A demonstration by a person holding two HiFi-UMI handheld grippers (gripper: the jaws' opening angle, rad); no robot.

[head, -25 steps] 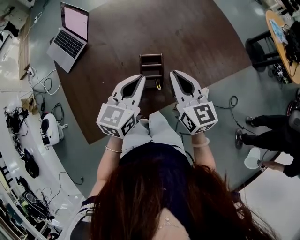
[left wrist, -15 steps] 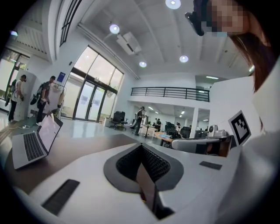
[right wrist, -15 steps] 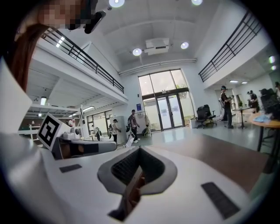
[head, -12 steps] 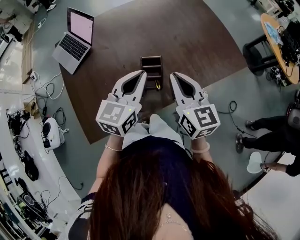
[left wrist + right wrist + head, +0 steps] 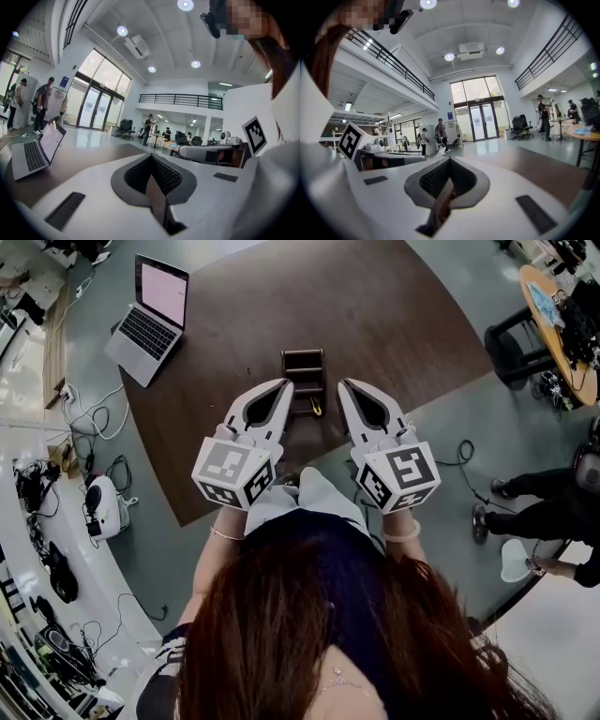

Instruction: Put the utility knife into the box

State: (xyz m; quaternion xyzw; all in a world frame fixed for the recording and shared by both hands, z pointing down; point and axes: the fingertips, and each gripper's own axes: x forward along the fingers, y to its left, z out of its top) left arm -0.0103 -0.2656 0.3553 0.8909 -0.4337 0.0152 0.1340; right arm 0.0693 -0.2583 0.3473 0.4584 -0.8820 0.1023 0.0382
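**Item: utility knife.** Small and slim, with a yellow part showing. It lies at the near right corner of the box. The head view does not settle whether it sits inside the box's nearest section or just outside it on the brown surface.

**Item: box.** Dark, narrow and open-topped, crossed by several bars. It stands on the brown surface ahead of the person's knees. Its near end is partly covered by the left tongs.

**Item: left gripper.** The jaws are closed tip to tip with nothing between the ribbed pads. It is held above the surface, with its tip over the box's near left edge.

**Item: right gripper.** The jaws are likewise pressed together and empty. Its tip is just right of the knife and well above it.

**Item: laptop.** Open, at the far left edge of the brown surface, well apart from the work.

**Stage.** The scene fits two readings: the knife beside the box awaiting pickup, or the knife already lodged in the end section with both tongs drawn back.

**Handling notes (judgement).** A closer look at that corner should come first. The knife lies low and thin, so a grip across its narrow body is likely to hold truest. The right tongs are nearer to it. The box's bars leave narrow slots, so the knife would pass best when aligned with a slot.
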